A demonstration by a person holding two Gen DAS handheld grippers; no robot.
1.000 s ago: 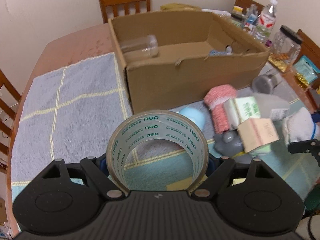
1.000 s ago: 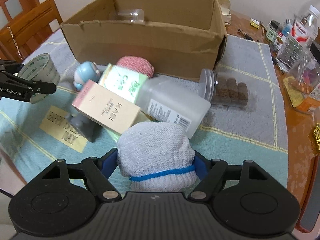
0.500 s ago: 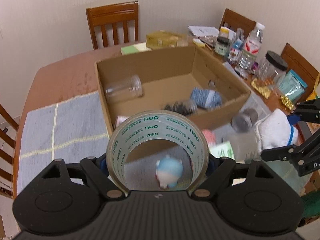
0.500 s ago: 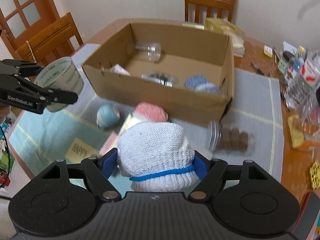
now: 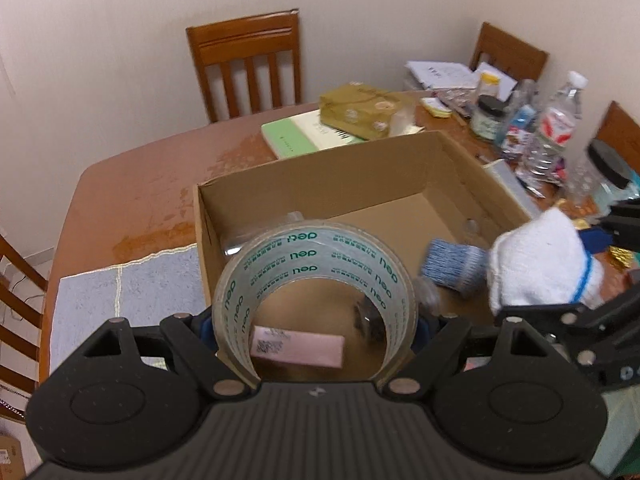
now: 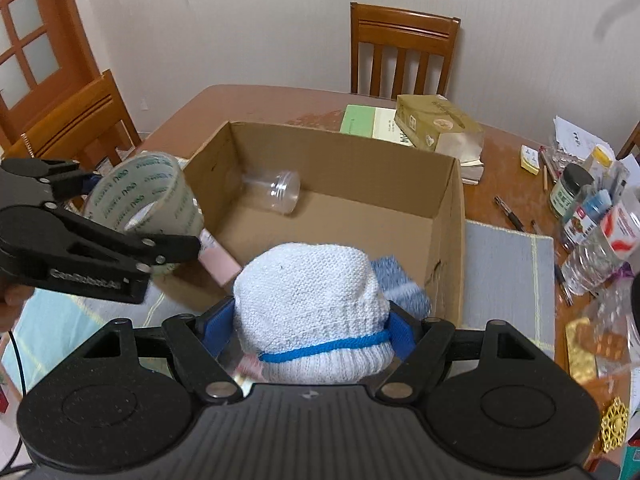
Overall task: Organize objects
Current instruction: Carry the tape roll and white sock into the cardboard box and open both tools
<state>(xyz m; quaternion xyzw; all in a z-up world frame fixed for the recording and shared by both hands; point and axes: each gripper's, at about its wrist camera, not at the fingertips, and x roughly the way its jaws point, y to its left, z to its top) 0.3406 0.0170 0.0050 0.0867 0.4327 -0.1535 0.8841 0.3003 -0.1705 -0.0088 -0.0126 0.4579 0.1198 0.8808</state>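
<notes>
My left gripper [image 5: 316, 320] is shut on a roll of clear packing tape [image 5: 312, 256] and holds it over the near left corner of the open cardboard box [image 5: 360, 172]. It also shows in the right wrist view [image 6: 132, 220] with the tape roll [image 6: 148, 188]. My right gripper [image 6: 312, 328] is shut on a white knitted sock bundle with a blue band [image 6: 308, 292], held over the box's near right side; the bundle shows in the left wrist view [image 5: 536, 264]. Inside the box [image 6: 452, 200] lie a clear jar [image 6: 276, 190], a pink carton [image 5: 296, 346] and a blue knitted roll [image 5: 456, 266].
The box stands on a wooden table [image 5: 132, 184] with a grey cloth [image 5: 120, 296]. A green book [image 5: 296, 136] and a tan packet [image 5: 360, 110] lie behind the box. Bottles and jars [image 6: 592, 216] crowd the right side. Chairs [image 5: 248, 64] ring the table.
Both grippers have risen and moved forward from the loose items on the cloth to above the box, each still holding its object. The box's inside has come into view.
</notes>
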